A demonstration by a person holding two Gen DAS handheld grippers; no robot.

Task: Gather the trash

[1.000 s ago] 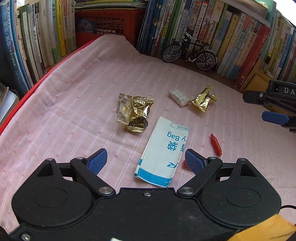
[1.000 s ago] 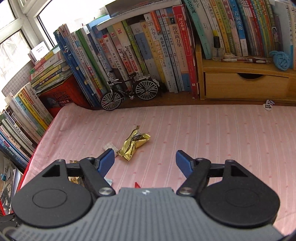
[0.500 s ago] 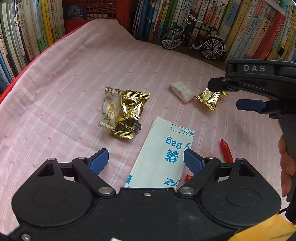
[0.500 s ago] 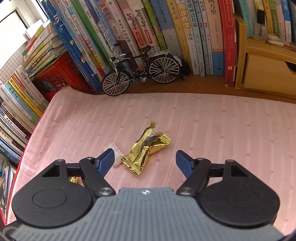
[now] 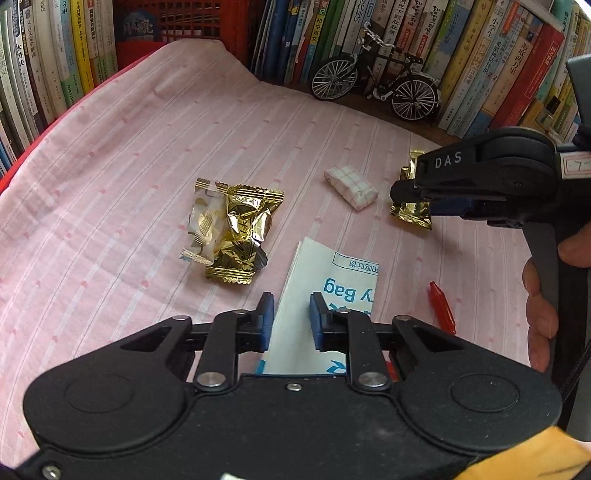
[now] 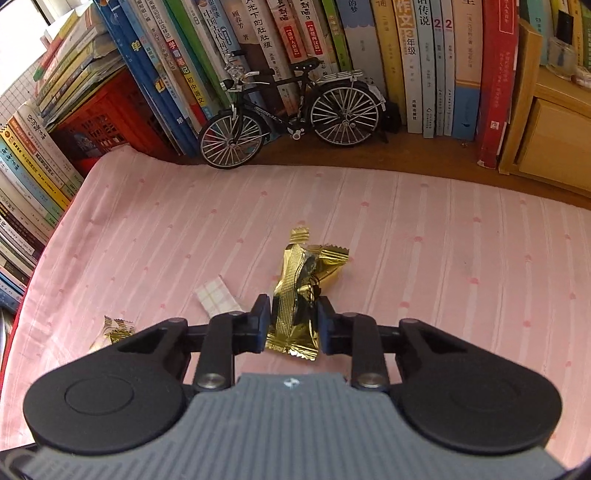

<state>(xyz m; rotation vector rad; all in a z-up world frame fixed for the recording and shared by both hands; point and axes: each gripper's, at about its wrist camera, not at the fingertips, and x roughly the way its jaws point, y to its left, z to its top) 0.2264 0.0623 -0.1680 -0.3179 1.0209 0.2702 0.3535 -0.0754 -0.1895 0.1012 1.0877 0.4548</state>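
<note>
A white and blue paper bag (image 5: 332,273) lies flat on the pink striped cloth (image 5: 110,184). My left gripper (image 5: 291,321) is closing over its near end, with a narrow strip of bag showing between the pads. My right gripper (image 6: 293,321) is closing too, and its pads press on a crumpled gold wrapper (image 6: 291,295) that fills the gap. The left wrist view shows that gripper (image 5: 417,195) at the right, over the same wrapper (image 5: 412,218). A pile of gold and clear wrappers (image 5: 236,229), a white checked packet (image 5: 351,186) and a small red piece (image 5: 441,308) lie loose.
Rows of upright books (image 6: 406,55) wall the cloth at the back and left. A model bicycle (image 6: 291,114) stands before them. A red crate (image 5: 177,22) sits in the far corner and a wooden drawer box (image 6: 554,147) at the right. A hand (image 5: 543,314) holds the right gripper's handle.
Both grippers' jaws went from wide open to narrow. The right gripper came down and forward onto the gold wrapper. The left gripper sank a little over the bag.
</note>
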